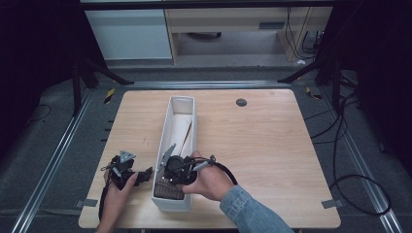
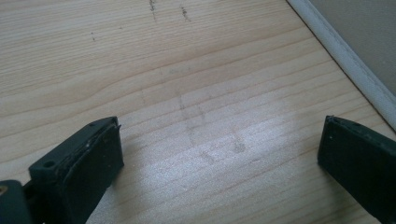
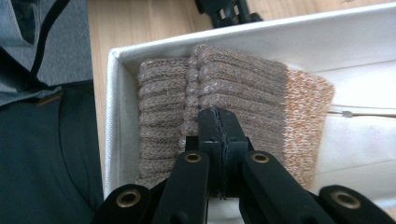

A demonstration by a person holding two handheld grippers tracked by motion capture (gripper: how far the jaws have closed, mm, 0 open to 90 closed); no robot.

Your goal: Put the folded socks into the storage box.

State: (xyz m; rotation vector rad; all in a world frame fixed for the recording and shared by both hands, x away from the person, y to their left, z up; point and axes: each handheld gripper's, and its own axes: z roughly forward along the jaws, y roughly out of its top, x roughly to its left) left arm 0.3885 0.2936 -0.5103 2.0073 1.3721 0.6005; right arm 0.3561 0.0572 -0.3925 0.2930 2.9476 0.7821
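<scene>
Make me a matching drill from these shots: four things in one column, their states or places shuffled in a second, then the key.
Things:
1. left gripper
2. right gripper
3. knitted sock
4. white box

States or places:
A. lies at the near end of the box
B. jaws closed, over the sock
C. long, stands mid-table
D. jaws wide apart, over bare wood

Pairs: 1-D, 2-B, 3-A, 4-C

Occlusions and crops, all 3 views
High view: right gripper (image 1: pixel 171 175) and its hand cover most of the brown knit (image 1: pixel 168 191) in the near end of the white box (image 1: pixel 194 127); left forearm cut by bottom edge. Right gripper view: pressed-together jaws hide the knit's middle (image 3: pixel 243 88), whether any fabric is pinched can't be told; box cropped right. Left gripper view: right jaw cropped, box wall (image 2: pixel 348 58) just a strip
</scene>
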